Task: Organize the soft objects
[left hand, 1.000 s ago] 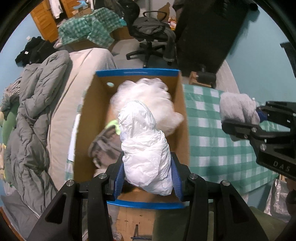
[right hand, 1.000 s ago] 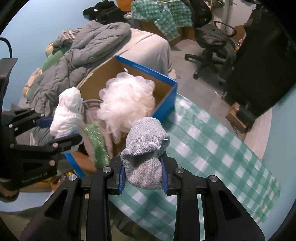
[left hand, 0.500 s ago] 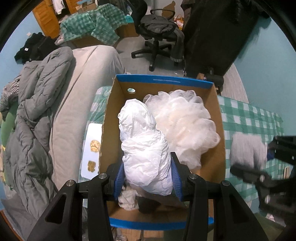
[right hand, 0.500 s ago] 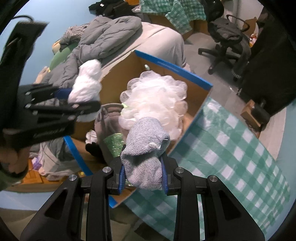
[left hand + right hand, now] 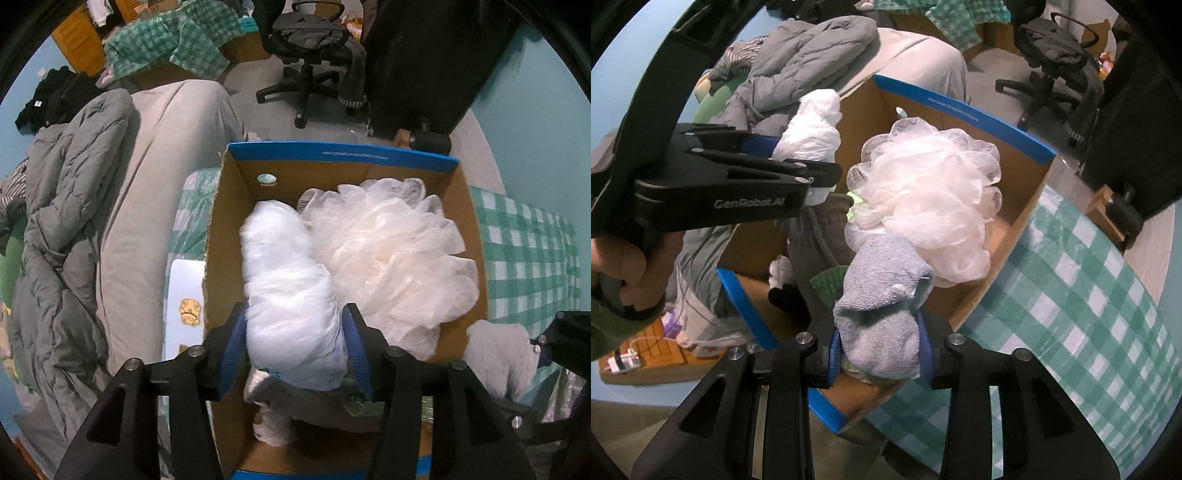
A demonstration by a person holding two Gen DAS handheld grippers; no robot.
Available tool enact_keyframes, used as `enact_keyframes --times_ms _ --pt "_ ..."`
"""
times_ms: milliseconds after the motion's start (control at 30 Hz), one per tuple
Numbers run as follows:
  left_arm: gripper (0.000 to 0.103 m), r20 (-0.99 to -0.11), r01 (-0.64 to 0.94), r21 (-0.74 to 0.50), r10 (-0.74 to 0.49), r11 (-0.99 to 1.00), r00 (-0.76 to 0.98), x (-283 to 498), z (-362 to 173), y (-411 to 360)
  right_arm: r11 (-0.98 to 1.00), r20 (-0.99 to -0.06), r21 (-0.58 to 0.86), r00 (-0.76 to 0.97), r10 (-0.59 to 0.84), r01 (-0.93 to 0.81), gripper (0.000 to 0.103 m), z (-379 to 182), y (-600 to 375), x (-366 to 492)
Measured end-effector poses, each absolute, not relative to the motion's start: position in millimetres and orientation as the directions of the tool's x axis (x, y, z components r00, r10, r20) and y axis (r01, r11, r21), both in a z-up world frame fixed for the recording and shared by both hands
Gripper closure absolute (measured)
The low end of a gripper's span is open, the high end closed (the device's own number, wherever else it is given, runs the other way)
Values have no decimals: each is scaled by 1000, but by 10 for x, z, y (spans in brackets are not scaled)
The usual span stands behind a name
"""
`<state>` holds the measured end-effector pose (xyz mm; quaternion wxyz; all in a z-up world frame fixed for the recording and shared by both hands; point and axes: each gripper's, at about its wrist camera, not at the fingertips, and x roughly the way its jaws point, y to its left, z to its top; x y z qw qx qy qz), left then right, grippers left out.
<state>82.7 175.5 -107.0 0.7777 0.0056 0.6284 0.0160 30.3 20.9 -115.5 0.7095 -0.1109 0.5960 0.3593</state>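
My left gripper [image 5: 293,343] is shut on a crumpled white plastic bag [image 5: 288,295] and holds it over the left part of an open cardboard box with blue rims [image 5: 343,157]. The bag also shows in the right wrist view [image 5: 812,125]. My right gripper [image 5: 879,345] is shut on a rolled grey-blue cloth [image 5: 882,306] above the box's near right corner; the cloth also shows in the left wrist view [image 5: 498,354]. A big white mesh bath puff [image 5: 391,258] fills the box's right side. Grey and dark soft items [image 5: 816,236] lie low in the box.
The box stands on a green checked tablecloth [image 5: 1089,314]. A bed with a beige cover [image 5: 155,177] and a grey quilted jacket [image 5: 55,229] lies to the left. An office chair [image 5: 310,48] stands beyond the box. A white card [image 5: 184,295] lies beside the box.
Both grippers have moved forward over the box with their loads. The bag now hangs deeper over the box's left side, and the cloth has come to the box's near right corner.
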Motion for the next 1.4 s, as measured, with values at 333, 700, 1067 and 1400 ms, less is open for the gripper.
enact_keyframes --times_ms 333,700,1067,1400 --pt "31 -974 -38 32 40 999 222 758 -986 1893 717 -920 262 58 388 -646 42 -1056 302 291" --pt "25 -960 -105 -4 26 994 280 478 -645 1998 745 -915 197 153 373 -638 35 -742 220 301" --pt "22 -945 -146 -16 32 989 325 173 -316 1962 788 -903 160 233 360 -595 34 -424 93 335" --pt "14 -922 -178 -32 40 984 385 -43 -4 1882 833 -884 132 317 344 -537 33 -143 -118 327"
